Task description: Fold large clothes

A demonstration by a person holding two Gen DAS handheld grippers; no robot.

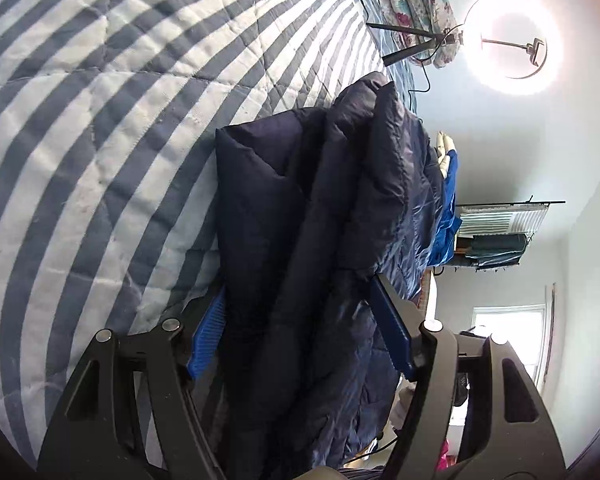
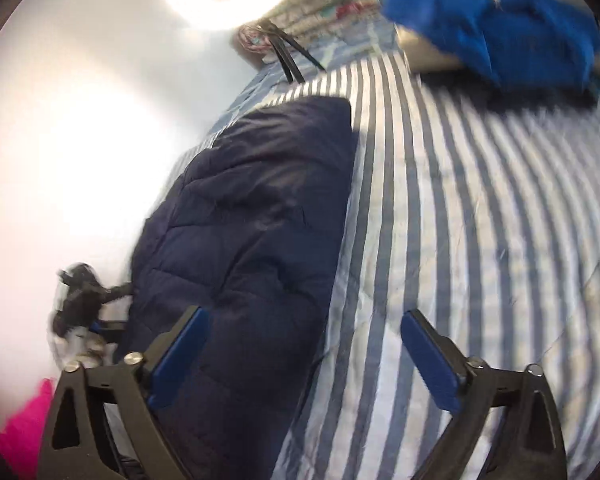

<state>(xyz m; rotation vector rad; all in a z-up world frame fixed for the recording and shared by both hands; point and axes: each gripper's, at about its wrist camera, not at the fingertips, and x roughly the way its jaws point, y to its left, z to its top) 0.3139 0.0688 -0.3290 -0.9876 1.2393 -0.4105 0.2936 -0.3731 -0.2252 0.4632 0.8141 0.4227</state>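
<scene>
Clamping a thick fold of the navy quilted jacket (image 1: 320,208), the left claw (image 1: 300,344) holds it over the striped bed quilt (image 1: 100,140). The right claw (image 2: 304,356) stands spread wide, one pad against the jacket's edge.

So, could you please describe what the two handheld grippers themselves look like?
The left gripper and right gripper match: black angular linkage arms with triangular cut-outs, silver pivot bolts, and flat blue ribbed pads on the fingers. No cables or markings show.
</scene>
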